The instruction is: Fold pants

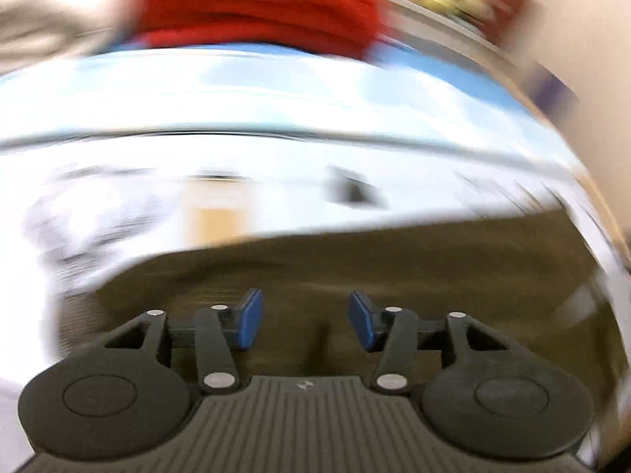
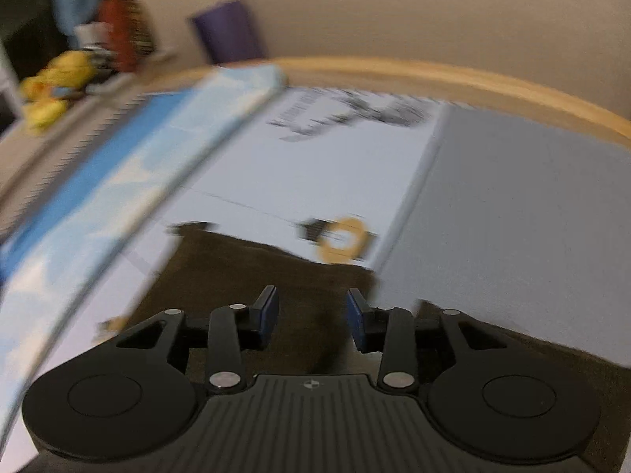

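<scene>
Left gripper [image 1: 305, 321] and right gripper [image 2: 312, 321] low over brown pants [image 2: 252, 272], jaws spread, gripping nothing. Long axis blurred, unreadable.

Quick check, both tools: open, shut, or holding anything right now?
Left tool: open, nothing between its fingers, above the dark brown pants.
Right tool: open, empty, also above the pants.

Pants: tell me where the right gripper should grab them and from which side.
Judging by the blurred right wrist view, take the far edge of the pants, where the brown cloth ends on the white sheet. Bring the open right gripper forward and down over it; the cloth lies flat, so only an edge can be pinched.
</scene>
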Demonstrator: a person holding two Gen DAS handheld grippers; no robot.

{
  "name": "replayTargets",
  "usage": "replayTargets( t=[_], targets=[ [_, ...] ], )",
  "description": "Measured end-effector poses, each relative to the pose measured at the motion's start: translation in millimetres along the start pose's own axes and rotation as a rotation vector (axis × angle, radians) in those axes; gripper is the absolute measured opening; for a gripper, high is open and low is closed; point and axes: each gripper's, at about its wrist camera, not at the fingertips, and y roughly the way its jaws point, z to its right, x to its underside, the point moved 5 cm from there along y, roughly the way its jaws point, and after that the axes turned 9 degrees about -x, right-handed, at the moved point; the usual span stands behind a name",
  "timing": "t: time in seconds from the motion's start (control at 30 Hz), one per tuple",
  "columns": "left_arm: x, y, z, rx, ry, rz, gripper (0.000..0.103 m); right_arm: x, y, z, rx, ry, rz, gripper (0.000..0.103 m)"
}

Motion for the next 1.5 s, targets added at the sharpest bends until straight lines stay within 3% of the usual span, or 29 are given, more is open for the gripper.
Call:
replayTargets(
  t=[0.03,0.07,0.13,0.2,0.27,0.3,0.33,0.37,0.4,0.47,0.57,0.67,0.73,0.83,0.93,1.0,1.03,1.1,1.2,1.43,1.5],
  targets=[
    [0,0,-25,-0.056,-0.075,0.006,0.066,-1,-8,-10,-0.042,-0.028,0.006,0.04],
    [2,0,-48,-0.11,-0.139,0.007,0.079,-2,-15,-19,-0.076,-0.051,0.012,0.04],
    [9,3,-87,-0.204,-0.237,-0.009,0.086,-1,-33,-36,-0.141,-0.098,0.025,0.04],
    [17,14,-111,-0.218,-0.291,-0.059,0.086,3,-53,-51,-0.198,-0.135,0.034,0.04],
    [30,30,-119,-0.167,-0.331,-0.119,0.085,5,-71,-63,-0.243,-0.163,0.037,0.04],
    [36,39,-119,-0.136,-0.332,-0.14,0.078,9,-80,-68,-0.267,-0.182,0.036,0.04],
    [40,45,-118,-0.115,-0.315,-0.144,0.063,12,-88,-73,-0.284,-0.195,0.034,0.04],
    [41,49,-119,-0.135,-0.271,-0.137,0.028,16,-95,-76,-0.303,-0.211,0.03,0.04],
    [38,48,-126,-0.166,-0.259,-0.111,0.026,21,-103,-79,-0.32,-0.227,0.024,0.04],
    [38,39,-142,-0.189,-0.385,-0.077,0.025,31,-118,-83,-0.342,-0.256,0.011,0.04],
    [40,25,-138,-0.263,-0.349,-0.068,0.028,43,-138,-83,-0.346,-0.309,0.0,0.04],
    [45,9,-131,-0.235,-0.346,-0.101,0.05,51,-150,-77,-0.342,-0.334,-0.028,0.04],
    [46,-12,-132,-0.237,-0.372,-0.098,0.052,57,-157,-72,-0.339,-0.341,-0.051,0.042],
    [59,-46,-141,-0.212,-0.402,-0.162,0.052,66,-165,-63,-0.334,-0.361,-0.088,0.043],
    [86,-83,-142,-0.193,-0.365,-0.192,0.058,71,-174,-55,-0.347,-0.367,-0.112,0.044],
    [110,-100,-141,-0.185,-0.332,-0.202,0.071,72,-178,-48,-0.365,-0.355,-0.126,0.045],
    [124,-103,-140,-0.18,-0.325,-0.212,0.072,73,-179,-45,-0.371,-0.348,-0.131,0.045],
    [151,-95,-139,-0.163,-0.32,-0.228,0.073,73,-184,-37,-0.379,-0.34,-0.142,0.047],
    [185,-73,-136,-0.172,-0.269,-0.337,0.073,73,-186,-23,-0.365,-0.34,-0.157,0.048],
    [207,-56,-123,-0.19,-0.045,-0.35,0.075,71,-169,26,-0.235,-0.28,-0.237,0.049],
    [209,-55,-119,-0.182,0.011,-0.343,0.065,71,-167,41,-0.212,-0.237,-0.256,0.049]
  ],
)
